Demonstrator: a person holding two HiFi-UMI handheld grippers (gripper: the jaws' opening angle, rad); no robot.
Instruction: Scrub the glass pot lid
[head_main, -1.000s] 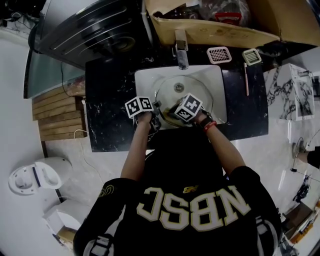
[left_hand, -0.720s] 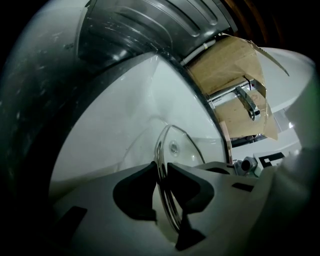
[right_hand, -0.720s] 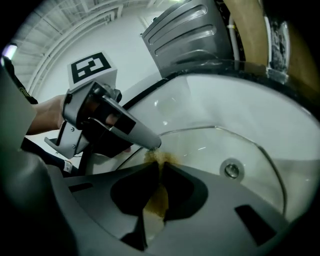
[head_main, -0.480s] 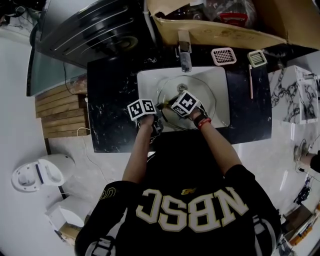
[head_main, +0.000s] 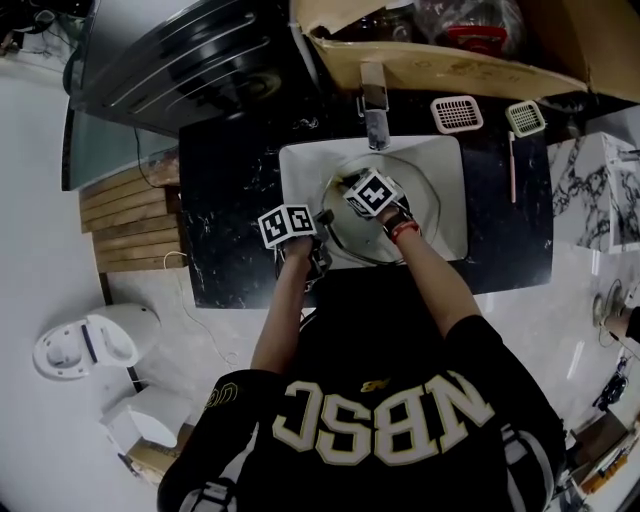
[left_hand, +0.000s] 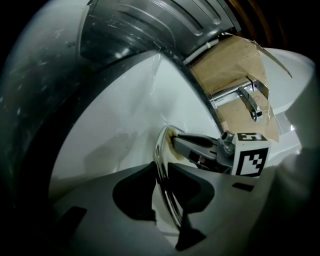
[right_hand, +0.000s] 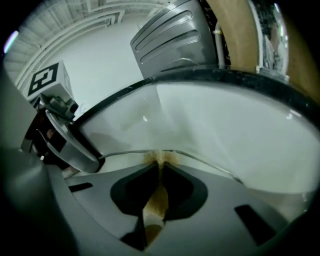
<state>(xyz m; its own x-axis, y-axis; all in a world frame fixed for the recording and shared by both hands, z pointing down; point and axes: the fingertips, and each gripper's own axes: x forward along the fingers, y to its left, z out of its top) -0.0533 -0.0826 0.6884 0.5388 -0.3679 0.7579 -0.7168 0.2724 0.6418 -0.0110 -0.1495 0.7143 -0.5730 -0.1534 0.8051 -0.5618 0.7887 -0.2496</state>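
Glass pot lid (head_main: 420, 215): left gripper (left_hand: 161, 172) fingers pinch rim; right gripper (right_hand: 160, 167) fingers pinch sponge (right_hand: 157, 197) (yellowish) against it.

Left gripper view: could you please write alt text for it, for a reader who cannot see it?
The left gripper has its jaws closed on the metal rim of the glass pot lid, over the white sink. The right gripper, with its marker cube, presses a yellowish sponge against that rim; a faucet stands behind.
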